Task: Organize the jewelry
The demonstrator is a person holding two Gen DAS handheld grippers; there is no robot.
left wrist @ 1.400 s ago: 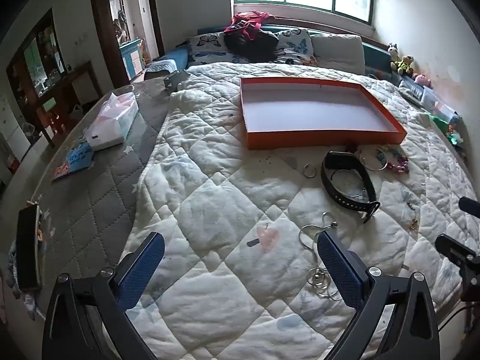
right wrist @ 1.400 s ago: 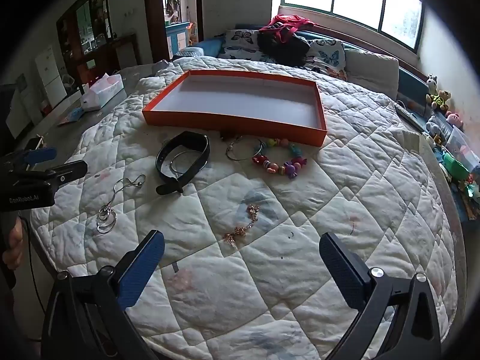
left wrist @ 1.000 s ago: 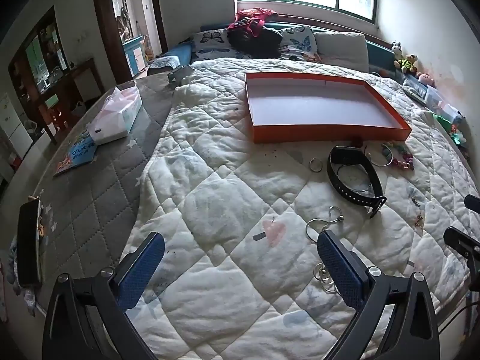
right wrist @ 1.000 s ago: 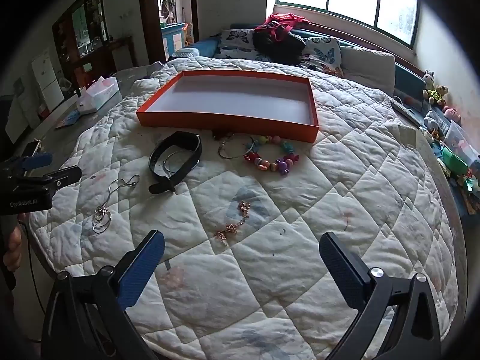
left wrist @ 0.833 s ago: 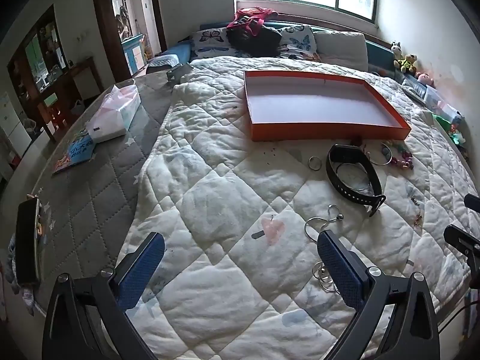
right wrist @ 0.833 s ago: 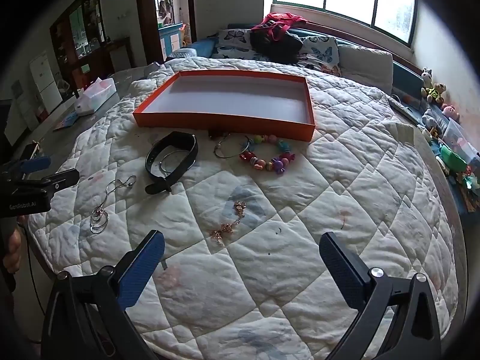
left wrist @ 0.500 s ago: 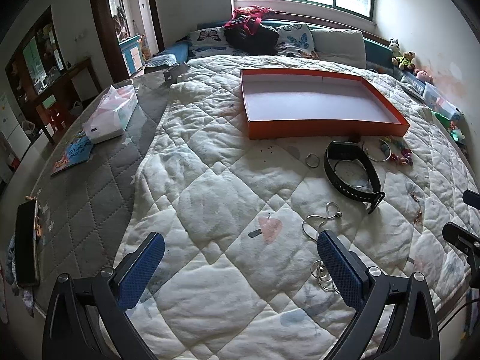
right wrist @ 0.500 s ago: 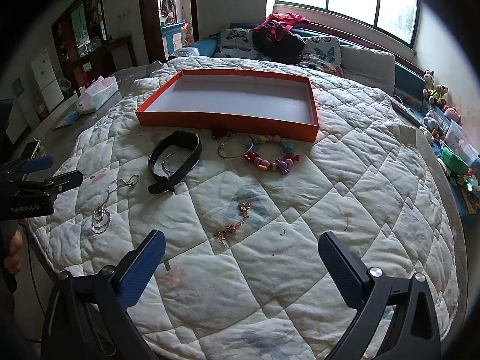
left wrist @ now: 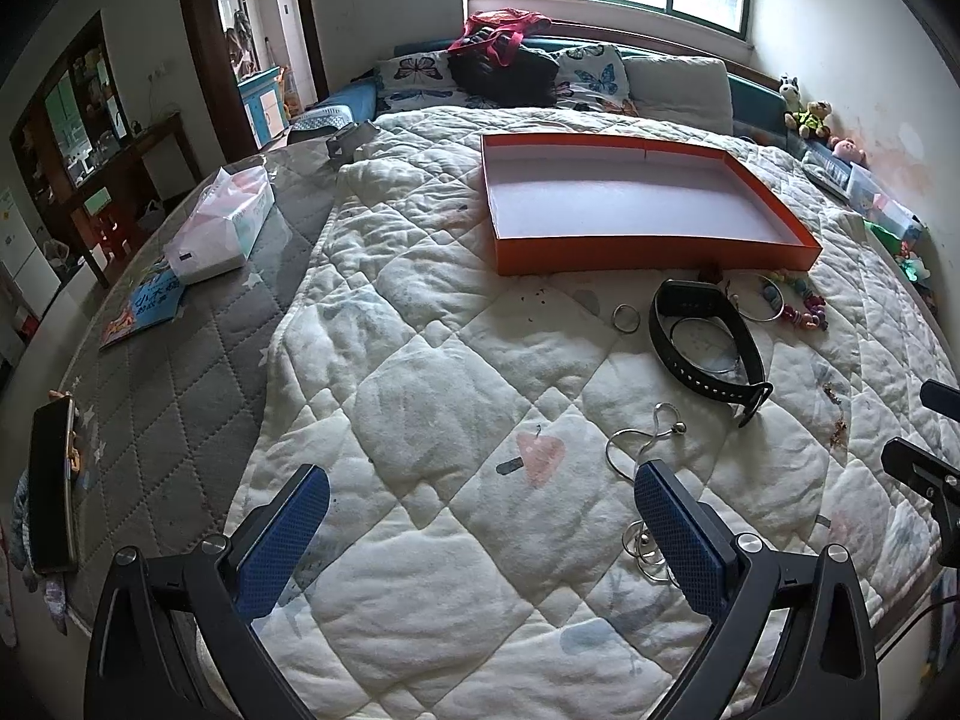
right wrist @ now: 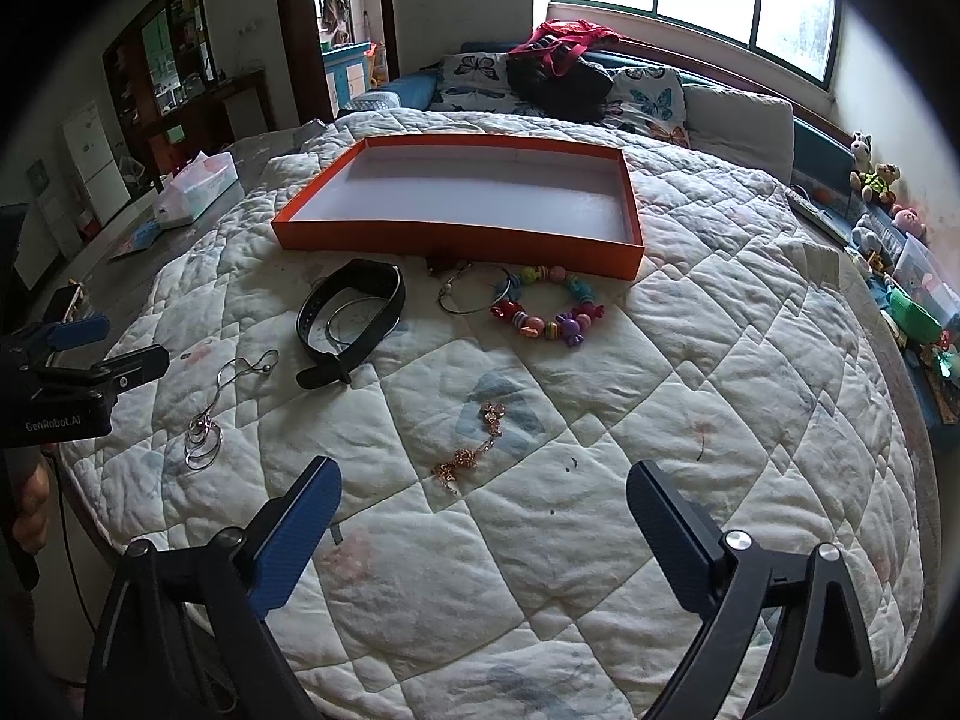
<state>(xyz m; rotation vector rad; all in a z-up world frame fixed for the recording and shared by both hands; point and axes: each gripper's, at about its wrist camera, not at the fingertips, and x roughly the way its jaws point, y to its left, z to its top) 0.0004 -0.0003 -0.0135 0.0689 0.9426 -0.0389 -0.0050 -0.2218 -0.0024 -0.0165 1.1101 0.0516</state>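
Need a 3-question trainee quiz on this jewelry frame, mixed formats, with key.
1. True or false: the orange tray already holds jewelry.
2. Which piece lies nearest the right gripper? A. beaded bracelet B. rose-gold chain C. black band
3. Fill in: the silver necklace lies partly behind the left gripper's ____ finger.

Key: 1 false, the tray is empty. 2 B. 3 right. Both grippers are open and hold nothing.
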